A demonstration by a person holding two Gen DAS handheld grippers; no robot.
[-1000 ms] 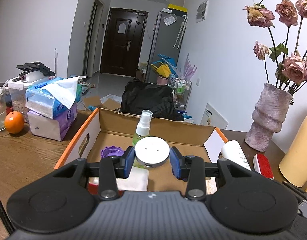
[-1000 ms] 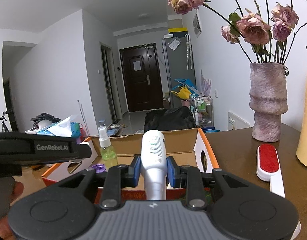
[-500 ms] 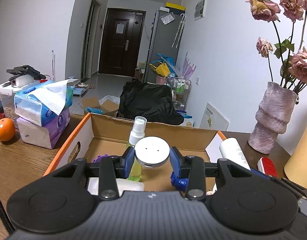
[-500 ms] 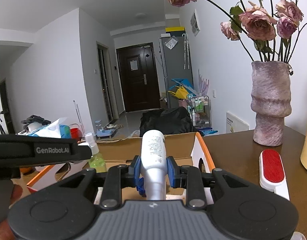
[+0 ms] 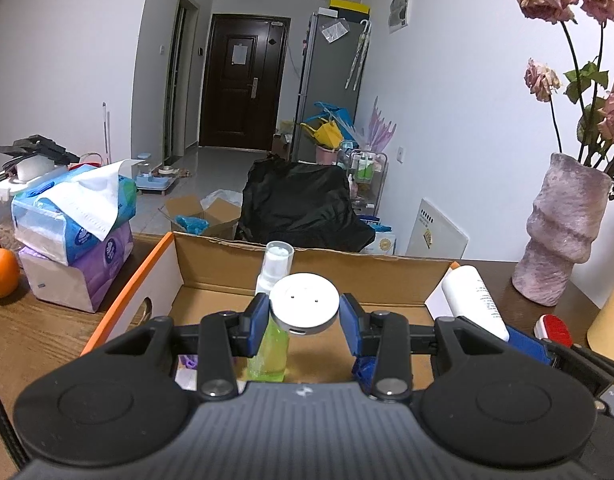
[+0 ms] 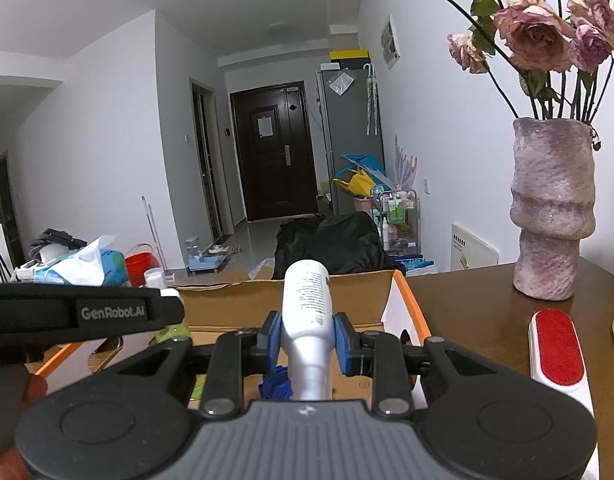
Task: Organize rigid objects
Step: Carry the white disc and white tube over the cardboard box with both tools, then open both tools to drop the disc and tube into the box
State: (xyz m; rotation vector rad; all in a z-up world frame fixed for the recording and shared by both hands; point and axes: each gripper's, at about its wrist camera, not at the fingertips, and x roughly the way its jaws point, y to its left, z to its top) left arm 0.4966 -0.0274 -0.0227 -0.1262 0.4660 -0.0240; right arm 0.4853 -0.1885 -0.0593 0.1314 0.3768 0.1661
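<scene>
My left gripper point(image 5: 305, 314) is shut on a round white disc point(image 5: 305, 302) and holds it above the open cardboard box point(image 5: 371, 280). A green spray bottle point(image 5: 271, 332) stands in the box just behind the disc. My right gripper point(image 6: 307, 336) is shut on a white bottle point(image 6: 307, 304), held over the box's right side point(image 6: 403, 308); this bottle also shows in the left wrist view point(image 5: 473, 298). A blue object point(image 6: 275, 386) lies in the box below the bottle.
Tissue packs point(image 5: 75, 216) and an orange point(image 5: 1, 272) sit on the wooden table left of the box. A pink vase with dried roses point(image 6: 553, 216) and a red lint brush point(image 6: 557, 352) are on the right. A yellow object point(image 5: 609, 320) stands at far right.
Both grippers have lowered and come closer to the box, each still holding its object. The box floor and purple item have dropped out of sight behind the left gripper.
</scene>
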